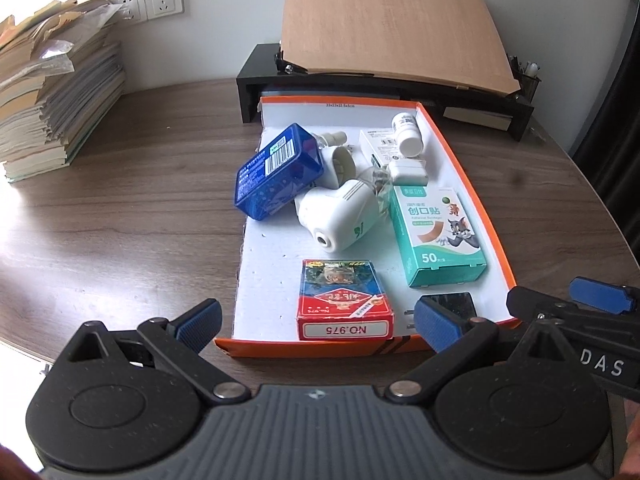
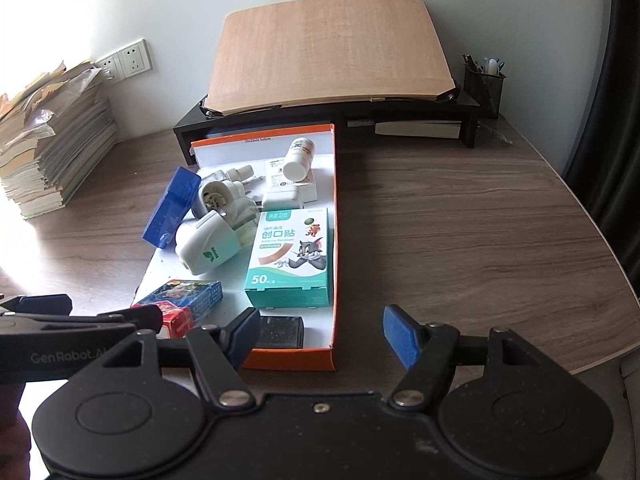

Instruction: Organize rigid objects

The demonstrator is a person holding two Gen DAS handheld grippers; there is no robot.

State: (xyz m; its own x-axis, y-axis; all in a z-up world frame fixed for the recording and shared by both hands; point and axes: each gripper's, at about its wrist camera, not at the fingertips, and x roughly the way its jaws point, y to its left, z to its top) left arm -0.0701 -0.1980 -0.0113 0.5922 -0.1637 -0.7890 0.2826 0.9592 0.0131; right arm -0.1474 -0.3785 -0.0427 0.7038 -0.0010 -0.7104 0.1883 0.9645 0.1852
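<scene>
Both tongs, left (image 1: 318, 322) & right (image 2: 322, 338), hung released, holding nothing, at near edge of shallow orange-rimmed white cardboard tray (image 1: 502, 248) w/ red-blue card pack (image 1: 340, 300).

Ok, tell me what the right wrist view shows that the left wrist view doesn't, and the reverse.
Only the right wrist view shows the bare table to the right of the orange tray, and the pen holder in full.

Only the left wrist view shows the barcode face of the blue box and the "NO.975" end of the card pack.

Both show the tray's contents: bandage box, white pill bottle, white plug-in devices. Both grippers, left and right, are open and empty.
</scene>
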